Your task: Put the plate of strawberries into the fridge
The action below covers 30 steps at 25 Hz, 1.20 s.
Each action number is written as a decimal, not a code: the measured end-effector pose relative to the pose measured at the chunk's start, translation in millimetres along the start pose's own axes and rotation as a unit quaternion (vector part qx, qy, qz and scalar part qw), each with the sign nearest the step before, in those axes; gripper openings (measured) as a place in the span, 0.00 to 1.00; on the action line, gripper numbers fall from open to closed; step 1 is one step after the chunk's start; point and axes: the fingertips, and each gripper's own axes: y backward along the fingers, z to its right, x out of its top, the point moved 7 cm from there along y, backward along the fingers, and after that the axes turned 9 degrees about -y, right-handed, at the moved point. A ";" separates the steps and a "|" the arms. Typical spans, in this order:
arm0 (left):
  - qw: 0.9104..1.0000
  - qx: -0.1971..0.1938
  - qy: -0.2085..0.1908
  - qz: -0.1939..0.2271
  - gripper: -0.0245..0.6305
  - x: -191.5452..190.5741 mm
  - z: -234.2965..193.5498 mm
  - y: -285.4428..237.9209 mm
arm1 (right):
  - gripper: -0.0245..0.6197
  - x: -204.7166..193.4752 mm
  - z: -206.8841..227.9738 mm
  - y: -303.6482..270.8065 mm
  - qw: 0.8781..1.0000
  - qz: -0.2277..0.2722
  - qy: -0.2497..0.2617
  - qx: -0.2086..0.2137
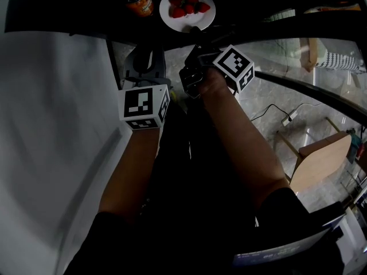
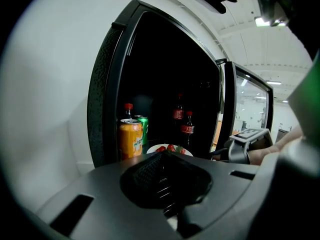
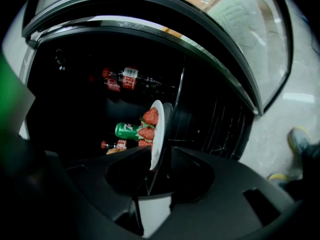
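Left tool (image 1: 148, 59) is held back outside the fridge (image 2: 107, 84), low in front of the opening. In the left gripper view (image 2: 165, 173) its jaws are pressed together with nothing between them.

Orange can (image 1: 139, 0) stands at the front left of the fridge, with a green can (image 2: 142, 129) just behind it. Cola bottles (image 2: 187, 126) stand further back in the dark.

Plate (image 1: 187, 7) of strawberries (image 1: 189, 4) is inside the fridge opening, just right of the orange can. Can't tell whether it rests on the shelf or hangs just above it.

Right tool (image 1: 195, 33) reaches in to the plate's near edge. In the right gripper view (image 3: 157, 164) its jaws are narrow and clamped on the plate rim, with the strawberries (image 3: 149, 118) just beyond the jaws.

Glass door (image 1: 298, 56) stands open at the right.
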 end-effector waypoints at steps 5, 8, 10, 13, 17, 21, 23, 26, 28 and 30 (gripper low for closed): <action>1.000 0.001 -0.001 -0.001 0.04 -1.9 -2.6 1.3 | 0.20 -0.5 -14.1 15.6 0.965 -0.001 0.262 -0.027; 1.000 0.001 -0.001 -0.001 0.04 -2.2 -3.2 0.4 | 0.20 -5.0 -23.7 19.0 0.890 0.005 0.453 -0.049; 1.000 0.001 -0.002 -0.001 0.04 -2.9 -3.4 -0.5 | 0.20 -10.6 -25.3 16.0 0.850 -0.001 0.524 -0.052; 1.000 0.002 -0.002 -0.002 0.04 -3.8 -4.2 -1.2 | 0.20 -17.9 -24.2 10.1 0.824 -0.012 0.564 -0.054; 1.000 0.001 -0.002 -0.005 0.04 -5.4 -5.7 -1.2 | 0.20 -20.6 -24.4 4.2 0.818 -0.005 0.572 -0.057; 1.000 0.001 -0.004 -0.008 0.04 -7.7 -5.8 -3.3 | 0.20 -14.9 -25.9 -5.3 0.816 0.001 0.576 -0.057; 1.000 0.001 -0.004 -0.008 0.04 -8.7 -5.6 -4.3 | 0.20 -12.2 -26.8 -9.3 0.816 0.002 0.575 -0.055; 1.000 0.001 -0.003 -0.007 0.04 -8.5 -7.0 -4.8 | 0.20 -9.9 -28.3 -11.6 0.816 0.004 0.575 -0.052; 1.000 0.001 -0.005 -0.006 0.04 -7.2 -8.1 -4.8 | 0.20 -9.2 -30.8 -8.9 0.818 0.008 0.573 -0.050; 1.000 0.000 -0.009 -0.005 0.04 -4.6 -8.4 -4.8 | 0.20 -8.6 -35.8 -2.9 0.819 0.014 0.572 -0.045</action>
